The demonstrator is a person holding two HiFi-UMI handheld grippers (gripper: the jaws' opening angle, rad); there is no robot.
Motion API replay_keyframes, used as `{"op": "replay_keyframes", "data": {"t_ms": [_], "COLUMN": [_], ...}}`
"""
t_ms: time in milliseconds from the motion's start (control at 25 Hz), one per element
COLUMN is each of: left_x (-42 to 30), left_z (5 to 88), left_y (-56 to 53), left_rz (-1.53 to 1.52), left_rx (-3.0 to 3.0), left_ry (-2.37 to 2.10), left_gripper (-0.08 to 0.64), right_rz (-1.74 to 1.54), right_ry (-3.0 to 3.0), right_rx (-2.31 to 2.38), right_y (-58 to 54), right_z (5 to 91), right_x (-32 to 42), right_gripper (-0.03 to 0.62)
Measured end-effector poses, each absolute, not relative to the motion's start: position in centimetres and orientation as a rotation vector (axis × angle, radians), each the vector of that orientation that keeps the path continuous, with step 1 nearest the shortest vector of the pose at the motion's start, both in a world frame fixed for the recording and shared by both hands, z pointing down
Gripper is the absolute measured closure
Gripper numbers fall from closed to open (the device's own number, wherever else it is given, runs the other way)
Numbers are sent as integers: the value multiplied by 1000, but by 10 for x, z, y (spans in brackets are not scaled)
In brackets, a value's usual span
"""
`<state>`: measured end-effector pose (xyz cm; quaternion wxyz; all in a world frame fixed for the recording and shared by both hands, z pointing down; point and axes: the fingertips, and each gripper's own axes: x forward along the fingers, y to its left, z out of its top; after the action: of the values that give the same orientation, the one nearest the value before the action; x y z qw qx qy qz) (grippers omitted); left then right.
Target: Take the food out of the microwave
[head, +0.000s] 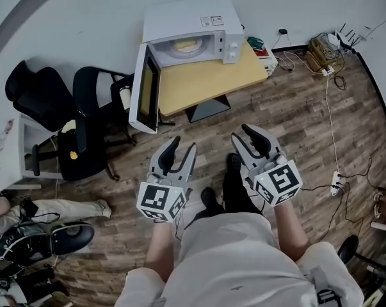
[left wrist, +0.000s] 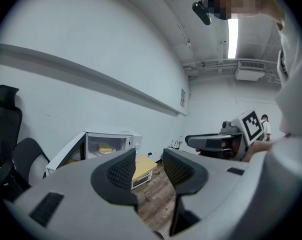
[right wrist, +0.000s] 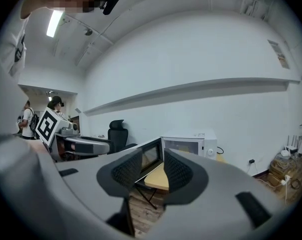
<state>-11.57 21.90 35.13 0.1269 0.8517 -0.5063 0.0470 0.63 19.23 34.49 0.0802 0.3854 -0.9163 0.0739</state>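
Observation:
A white microwave (head: 193,27) stands on a small wood-topped table (head: 205,82) against the wall, its door (head: 146,88) swung wide open to the left. Inside lies yellow food (head: 186,45) on a pale plate. Both grippers are held well short of the table, over the wooden floor. My left gripper (head: 183,144) is open with nothing between its pads. My right gripper (head: 241,133) is likewise open and empty. In the left gripper view the microwave (left wrist: 110,143) and the food (left wrist: 105,148) lie beyond the gripper (left wrist: 149,169). The right gripper (right wrist: 153,171) points toward the microwave (right wrist: 188,144).
Two black office chairs (head: 84,120) stand left of the open door. Cables and a power strip (head: 337,183) run along the floor at the right, and a tangle of wires (head: 321,53) lies by the wall. People (right wrist: 28,119) stand far behind.

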Motion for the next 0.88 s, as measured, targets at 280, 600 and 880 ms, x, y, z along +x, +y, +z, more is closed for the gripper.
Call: {"op": "replay_keyframes", "data": {"t_ms": [280,600,880], "left_x": [-109,-103,-84], "left_z": [354,356,357], "left_y": [177,116,70], "left_rz": [139,166,171], "left_rx": [2455,2409,2362], "left_ry": [-1501,-1539,-1581], "left_gripper": [397,397,397], "right_rz": [257,280,285], "right_ry": [-2748,-2763,-2795], "right_rx": [1114,1073,1008], "right_y": [146,81,31], "right_z": [350,355,354], "right_x": [14,26,40], "right_gripper": [457,457,457]}}
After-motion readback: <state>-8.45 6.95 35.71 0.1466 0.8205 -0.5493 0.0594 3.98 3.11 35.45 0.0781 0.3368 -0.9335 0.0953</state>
